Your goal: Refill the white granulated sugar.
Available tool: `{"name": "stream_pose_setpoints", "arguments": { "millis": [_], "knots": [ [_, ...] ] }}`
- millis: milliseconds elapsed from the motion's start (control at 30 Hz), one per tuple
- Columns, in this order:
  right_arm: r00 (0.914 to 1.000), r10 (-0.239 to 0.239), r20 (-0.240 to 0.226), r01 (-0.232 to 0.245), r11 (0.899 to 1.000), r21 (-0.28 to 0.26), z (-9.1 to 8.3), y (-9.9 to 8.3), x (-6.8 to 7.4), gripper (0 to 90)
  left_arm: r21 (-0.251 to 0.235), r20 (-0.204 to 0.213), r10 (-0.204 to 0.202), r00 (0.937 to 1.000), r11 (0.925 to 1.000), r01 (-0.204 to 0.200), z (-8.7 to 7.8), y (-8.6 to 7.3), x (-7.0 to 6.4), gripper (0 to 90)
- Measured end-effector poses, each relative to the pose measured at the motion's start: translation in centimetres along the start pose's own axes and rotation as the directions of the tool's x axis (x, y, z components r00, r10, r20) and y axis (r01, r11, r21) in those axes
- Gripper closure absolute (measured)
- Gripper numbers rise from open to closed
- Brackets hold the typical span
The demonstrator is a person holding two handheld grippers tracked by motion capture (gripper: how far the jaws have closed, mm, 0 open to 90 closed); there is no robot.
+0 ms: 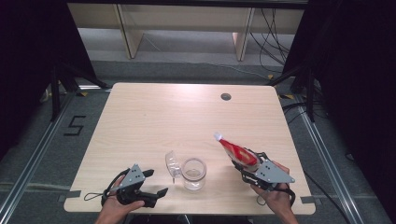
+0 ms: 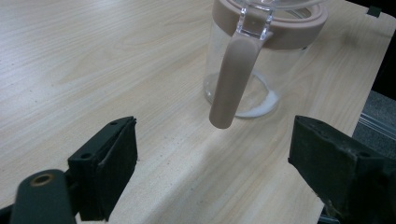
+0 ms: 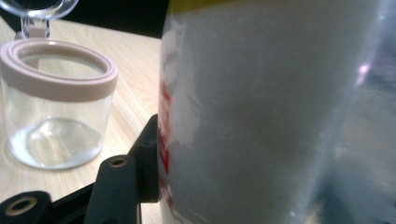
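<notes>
A clear glass jar with a dusty-pink ring around its mouth (image 1: 194, 173) stands upright near the front edge of the light wooden worktop (image 1: 154, 121), about midway along it. Its hinged clear lid (image 1: 172, 164) is swung open and stands up at the jar's left side, and a pink clasp strap (image 2: 232, 79) hangs down the outside of the glass. Inside, only a thin white layer lies on the bottom, gathered around the rim of the base; the rest of the jar is empty.

The red-and-white soft plastic refill pouch with a white spout (image 1: 238, 153) is held off the worktop near the front right corner, tilted, its spout pointing up and toward the left rear, well short of the jar's mouth. In the right gripper view its skin looks milky white with red print and a yellow band at the top.

The right gripper (image 1: 254, 169) has its fingers clenched on the pouch's lower body. The left gripper (image 1: 154, 183), near the front left corner, has its fingers released and spread wide, the jar just beyond them.
</notes>
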State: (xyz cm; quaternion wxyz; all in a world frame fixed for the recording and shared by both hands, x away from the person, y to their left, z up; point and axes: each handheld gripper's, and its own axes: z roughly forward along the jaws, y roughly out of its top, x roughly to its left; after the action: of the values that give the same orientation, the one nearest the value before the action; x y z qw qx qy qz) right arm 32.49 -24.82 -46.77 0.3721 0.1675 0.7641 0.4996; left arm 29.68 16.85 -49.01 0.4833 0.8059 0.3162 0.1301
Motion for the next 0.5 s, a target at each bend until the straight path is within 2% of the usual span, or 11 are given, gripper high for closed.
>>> {"name": "stream_pose_setpoints", "arguments": {
  "millis": [33, 67, 133, 167, 233, 267, 300, 400, 433, 467, 500],
  "knots": [
    [0.9999, -0.011, 0.001, 0.011, 1.000, 0.002, -0.1, 0.1, 0.2, 46.0, 0.003, -0.011, -0.018, 0.9998, 0.9998, 0.018, 0.0, 0.0, -0.1, 15.1],
    [0.9996, -0.026, 0.006, 0.026, 1.000, 0.014, -0.3, 0.3, 0.3, 46.0, 0.003, -0.014, -0.015, 0.9998, 0.9999, 0.015, 0.0, 0.0, -0.1, 15.1],
    [0.9952, -0.098, 0.009, 0.097, 0.995, 0.039, -0.5, 0.6, 0.6, 46.0, -0.007, -0.006, -0.021, 0.9998, 0.9998, 0.021, 0.1, -0.1, -0.2, 15.1],
    [0.9932, -0.116, 0.011, 0.116, 0.992, 0.044, -0.5, 0.7, 0.8, 46.0, 0.007, -0.013, 0.011, 0.9999, 0.9999, -0.010, 0.0, 0.0, 0.0, 15.1],
    [0.9875, -0.157, 0.013, 0.156, 0.986, 0.055, -0.7, 0.8, 1.1, 46.1, 0.007, -0.012, 0.012, 0.9999, 0.9999, -0.012, 0.0, 0.0, 0.0, 15.1],
    [0.9875, -0.158, 0.007, 0.157, 0.986, 0.057, -0.8, 0.9, 1.4, 46.1, 0.000, -0.010, 0.004, 0.9999, 1.0000, -0.004, 0.1, 0.0, -0.1, 15.1],
    [0.9821, -0.188, 0.005, 0.187, 0.980, 0.068, -0.8, 1.0, 1.5, 46.1, 0.005, -0.009, 0.012, 0.9999, 0.9999, -0.012, 0.1, 0.0, -0.1, 15.1],
    [0.9757, -0.219, -0.008, 0.219, 0.972, 0.081, -1.1, 1.1, 2.0, 46.2, -0.004, -0.003, 0.006, 1.0000, 1.0000, -0.006, 0.1, 0.0, -0.1, 15.1],
    [0.9624, -0.272, -0.007, 0.271, 0.958, 0.094, -1.0, 1.2, 2.0, 46.2, -0.004, -0.002, 0.006, 1.0000, 1.0000, -0.006, 0.1, 0.0, -0.1, 15.1],
    [0.9543, -0.299, -0.011, 0.298, 0.949, 0.104, -1.0, 1.3, 2.2, 46.2, -0.003, -0.003, -0.016, 0.9999, 0.9999, 0.016, 0.2, -0.1, -0.3, 15.1],
    [0.9438, -0.330, -0.011, 0.329, 0.937, 0.115, -1.0, 1.4, 2.4, 46.2, 0.004, -0.005, -0.011, 0.9999, 0.9999, 0.011, 0.1, -0.1, -0.3, 15.1]
  ]
}}
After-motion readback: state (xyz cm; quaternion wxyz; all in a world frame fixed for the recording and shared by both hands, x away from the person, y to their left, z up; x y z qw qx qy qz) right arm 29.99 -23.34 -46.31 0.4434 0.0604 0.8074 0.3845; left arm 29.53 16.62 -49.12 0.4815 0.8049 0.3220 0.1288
